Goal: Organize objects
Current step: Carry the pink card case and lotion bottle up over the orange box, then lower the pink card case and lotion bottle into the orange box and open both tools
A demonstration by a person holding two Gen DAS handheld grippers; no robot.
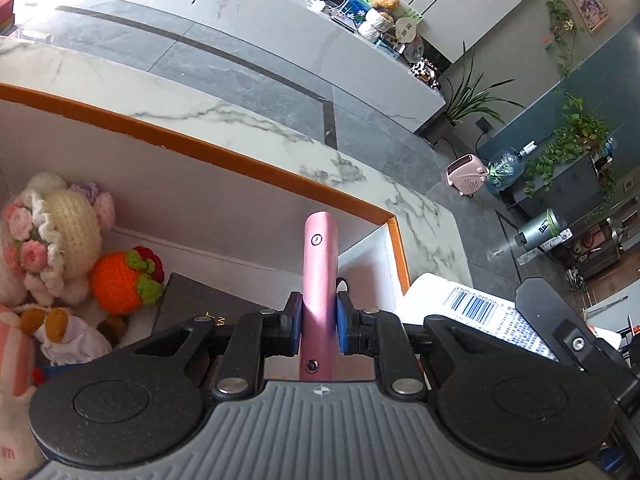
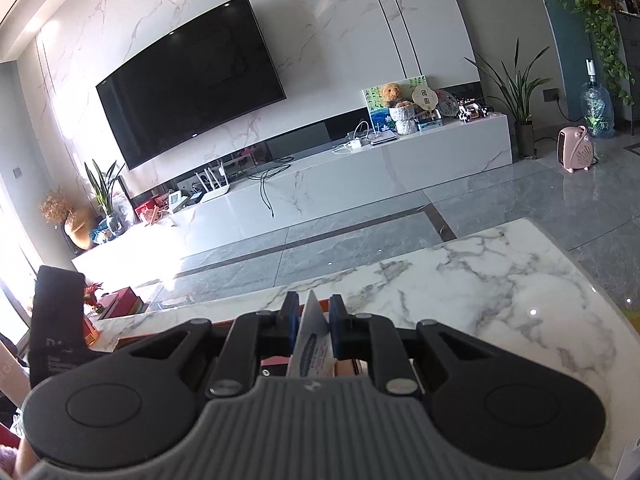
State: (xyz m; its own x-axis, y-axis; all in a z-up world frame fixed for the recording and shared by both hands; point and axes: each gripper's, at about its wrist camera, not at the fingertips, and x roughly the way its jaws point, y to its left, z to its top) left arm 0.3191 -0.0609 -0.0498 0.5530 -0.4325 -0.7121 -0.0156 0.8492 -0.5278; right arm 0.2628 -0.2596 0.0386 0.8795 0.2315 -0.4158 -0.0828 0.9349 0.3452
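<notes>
Pink and metallic, the slim device [image 1: 319, 280] stood clamped between the blue pads [image 1: 295, 322] of the left gripper [image 1: 319, 322], its far end reaching over the open orange-rimmed box [image 1: 224, 151] on the marble table [image 1: 224, 110]; the jaws were nearly closed on it, pressing both flanks; inside the box lay a crocheted doll in a cream hat [image 1: 60, 232], a knitted orange fruit [image 1: 118, 284] and a flat black box [image 1: 200, 308], so the free floor seemed to be toward the right-hand corner; to place it well, I judged the device should be lowered flat into that gap, clear of the soft toys, and let go only once it rested on the bottom; the right gripper [image 2: 313, 322] was likewise nearly closed, pinching a white printed packet [image 2: 312, 340] edge-on above the marble; it had best wait to the side until the left was out of the box; the packet's full shape and print could not be read from the right wrist view, though a barcoded white pack [image 1: 480, 312] showed beside the box in the left one, and whether they were the same thing I could not tell; the near end of the device was hidden under the gripper body, and the box's near wall was cut off.
</notes>
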